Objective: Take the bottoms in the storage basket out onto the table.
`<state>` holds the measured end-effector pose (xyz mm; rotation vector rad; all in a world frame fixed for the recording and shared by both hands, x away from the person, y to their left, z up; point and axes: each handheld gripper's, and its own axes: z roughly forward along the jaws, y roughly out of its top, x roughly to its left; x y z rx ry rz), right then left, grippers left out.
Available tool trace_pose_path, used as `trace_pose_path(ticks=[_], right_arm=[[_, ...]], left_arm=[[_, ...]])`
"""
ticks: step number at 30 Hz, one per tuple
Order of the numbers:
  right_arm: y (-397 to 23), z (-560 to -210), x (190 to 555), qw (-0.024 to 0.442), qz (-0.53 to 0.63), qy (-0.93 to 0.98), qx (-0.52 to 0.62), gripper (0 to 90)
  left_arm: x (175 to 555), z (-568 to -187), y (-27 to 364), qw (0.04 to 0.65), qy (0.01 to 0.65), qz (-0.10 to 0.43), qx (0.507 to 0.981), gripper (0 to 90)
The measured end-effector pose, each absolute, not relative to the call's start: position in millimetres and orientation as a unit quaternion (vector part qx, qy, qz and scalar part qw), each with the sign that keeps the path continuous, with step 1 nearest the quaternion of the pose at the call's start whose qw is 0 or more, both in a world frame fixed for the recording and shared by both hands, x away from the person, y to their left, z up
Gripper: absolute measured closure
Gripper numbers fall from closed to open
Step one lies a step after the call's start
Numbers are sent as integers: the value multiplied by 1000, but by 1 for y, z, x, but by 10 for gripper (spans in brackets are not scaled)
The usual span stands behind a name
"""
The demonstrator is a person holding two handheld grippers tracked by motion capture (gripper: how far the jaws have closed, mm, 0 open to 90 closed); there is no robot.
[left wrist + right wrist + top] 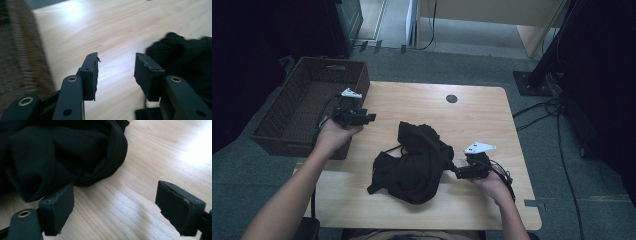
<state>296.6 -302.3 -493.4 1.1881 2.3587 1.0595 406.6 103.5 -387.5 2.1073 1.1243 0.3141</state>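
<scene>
Black garment [417,162] crumpled in heap on table [482,120].

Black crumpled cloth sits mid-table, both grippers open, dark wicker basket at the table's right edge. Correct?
Not quite: the dark woven wicker basket stands at the left edge of the light wooden table, by the left gripper, as the high view shows. The black crumpled cloth does lie mid-table, and the left gripper and right gripper are both open.

Dim light is falling from above; glare is washing out the wooden table [75,15] beyond the black cloth [62,152], and the wicker basket [20,50] beside it is smearing into blur.
</scene>
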Motion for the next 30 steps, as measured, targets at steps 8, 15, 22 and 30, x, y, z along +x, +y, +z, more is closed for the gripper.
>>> trace_pose_path(ticks=[8,15,22,30], right_arm=[[-300,-473,291,161,357,826,405,185],[-303,-442,284,160,380,808,422,244],[-277,-439,287,157,379,821,397,260],[-250,-476,301,153,370,822,406,288]], left_arm=[[388,-400,87,362,406,98,833,525],[374,-407,80,366,388,95,840,519],[364,-417,76,374,378,87,842,511],[353,-431,76,386,373,74,840,500]])
